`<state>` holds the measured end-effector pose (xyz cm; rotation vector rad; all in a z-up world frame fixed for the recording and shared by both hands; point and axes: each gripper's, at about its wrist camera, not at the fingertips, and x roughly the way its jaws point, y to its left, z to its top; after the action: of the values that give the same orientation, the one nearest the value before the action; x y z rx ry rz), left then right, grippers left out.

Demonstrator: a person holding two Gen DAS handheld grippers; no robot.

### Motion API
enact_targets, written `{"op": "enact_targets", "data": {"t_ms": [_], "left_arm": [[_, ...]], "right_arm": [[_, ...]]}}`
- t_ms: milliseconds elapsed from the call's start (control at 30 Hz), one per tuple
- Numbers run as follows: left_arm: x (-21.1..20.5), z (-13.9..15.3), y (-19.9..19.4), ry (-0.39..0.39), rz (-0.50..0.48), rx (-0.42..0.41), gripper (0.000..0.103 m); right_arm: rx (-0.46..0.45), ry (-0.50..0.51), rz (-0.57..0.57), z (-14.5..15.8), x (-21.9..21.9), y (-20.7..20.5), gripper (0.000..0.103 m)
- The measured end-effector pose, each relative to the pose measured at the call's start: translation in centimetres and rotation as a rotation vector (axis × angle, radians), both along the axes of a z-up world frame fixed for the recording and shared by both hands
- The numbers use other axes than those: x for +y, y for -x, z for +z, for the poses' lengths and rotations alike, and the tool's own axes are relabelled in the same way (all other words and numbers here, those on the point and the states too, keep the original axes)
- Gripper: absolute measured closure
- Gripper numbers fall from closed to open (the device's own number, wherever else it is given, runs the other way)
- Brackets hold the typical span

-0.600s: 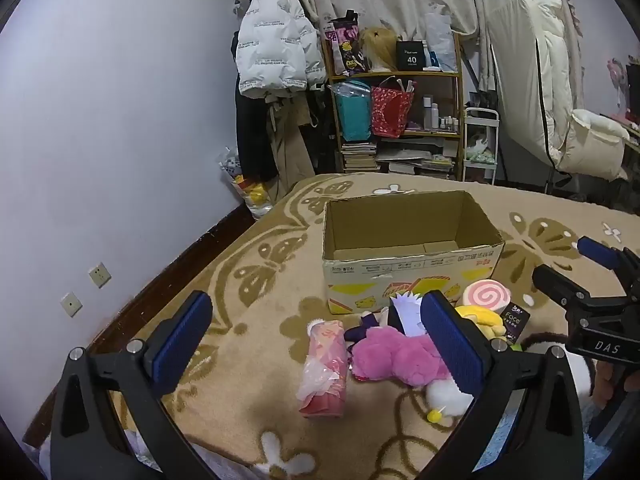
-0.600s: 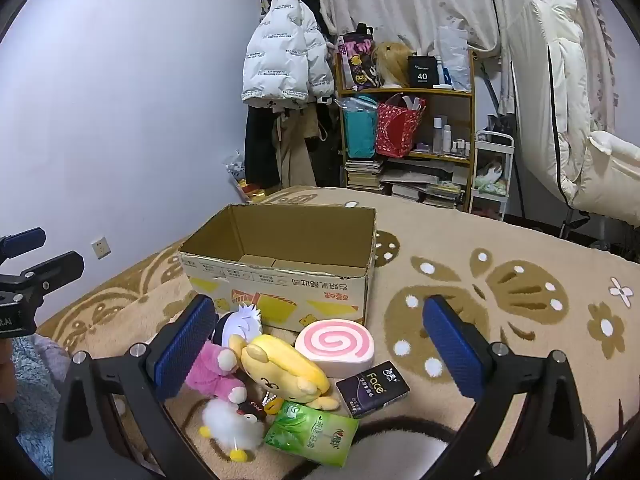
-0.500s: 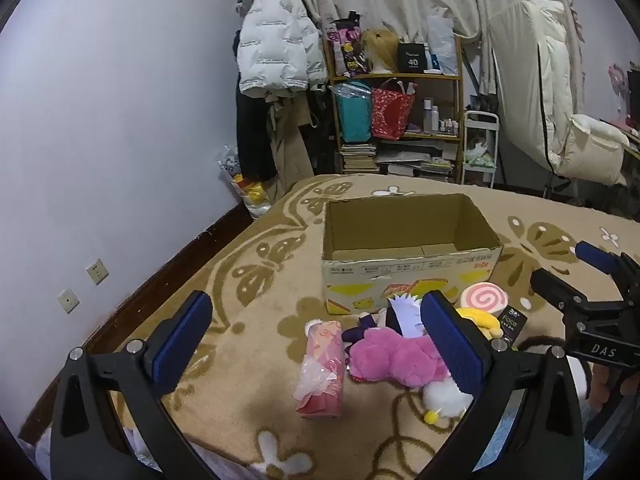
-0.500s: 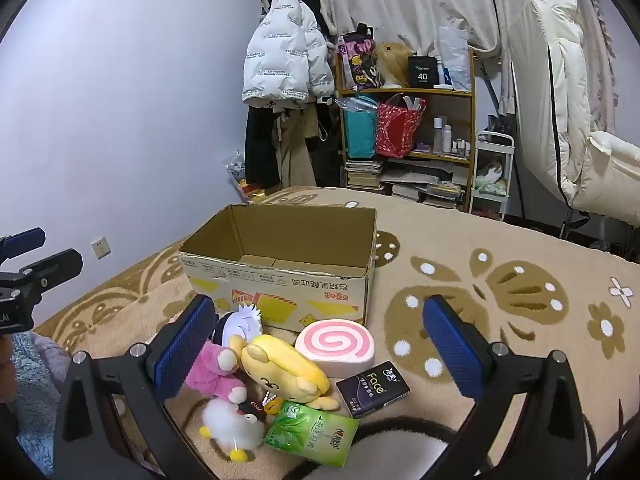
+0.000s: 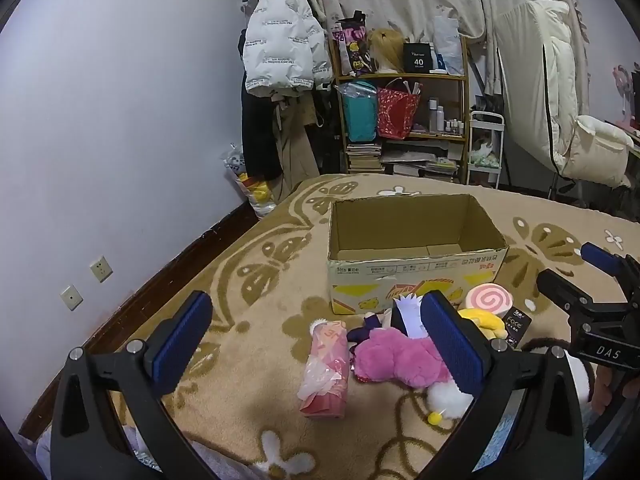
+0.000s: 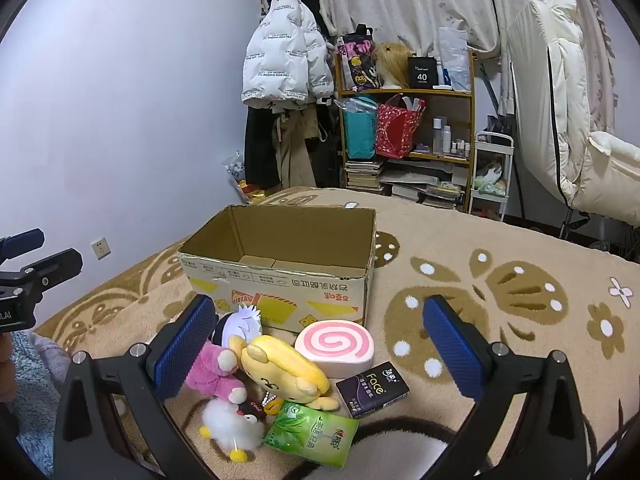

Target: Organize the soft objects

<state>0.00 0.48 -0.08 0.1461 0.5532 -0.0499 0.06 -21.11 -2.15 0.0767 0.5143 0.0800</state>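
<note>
An open brown cardboard box (image 5: pixel 412 252) stands on the tan flower-patterned blanket (image 5: pixel 248 280); only its bare bottom flaps show inside. The soft things lie in a cluster on the blanket just in front of the box's printed wall: a pink fluffy plush toy (image 5: pixel 396 356), a yellow plush toy (image 6: pixel 286 368), a pink-and-white swirl roll cushion (image 6: pixel 338 344), a small white fluffy chick toy (image 6: pixel 230 428) and a white-haired dark doll (image 6: pixel 240 320) leaning close against the box. A pink plastic tissue pack (image 5: pixel 326 364) lies to the left of the pink plush, a green tissue pack (image 6: pixel 312 434) lies nearest the right camera, and a black "Face" packet (image 6: pixel 372 388) sits just beside the roll cushion.

The left gripper (image 5: pixel 316 344) hangs above the blanket with its jaws wide apart and nothing between them; the pink tissue pack and pink plush lie below and ahead, within the gap as seen from the wrist. The right gripper (image 6: pixel 318 344) also has its jaws spread and grips nothing, the yellow plush and roll cushion lying ahead between its blue pads.

Compared with half a second ago, the objects lie as they did, and both grippers have barely shifted.
</note>
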Motion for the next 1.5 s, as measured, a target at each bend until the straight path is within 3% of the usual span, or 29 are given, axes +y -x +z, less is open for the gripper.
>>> {"op": "enact_targets", "data": {"t_ms": [1500], "left_arm": [[-0.06,-0.41,-0.05,-0.013,-0.001,0.003,0.0]], "right_arm": [[0.001,-0.001,0.0,-0.01,-0.06,-0.02,0.0]]}}
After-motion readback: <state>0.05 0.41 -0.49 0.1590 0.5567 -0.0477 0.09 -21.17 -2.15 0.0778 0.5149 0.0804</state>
